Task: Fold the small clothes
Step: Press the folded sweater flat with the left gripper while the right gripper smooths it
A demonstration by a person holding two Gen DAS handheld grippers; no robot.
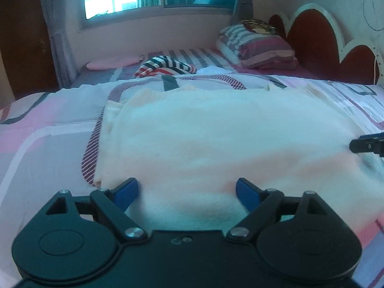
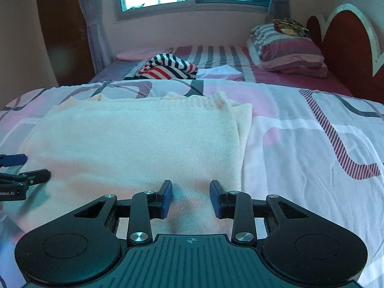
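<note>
A cream knitted garment lies flat on the patterned bed cover, folded into a rectangle with layers showing at its side edges. My left gripper is open wide over the garment's near edge, close to its left corner, with nothing between the blue pads. My right gripper hovers over the near edge by the right side, jaws partly apart and empty. Each gripper shows at the edge of the other's view: the right gripper and the left gripper.
A crumpled red, white and dark striped garment and a white cloth lie farther back on the bed. Stacked pillows lean against the red headboard. A pink item sits under the window.
</note>
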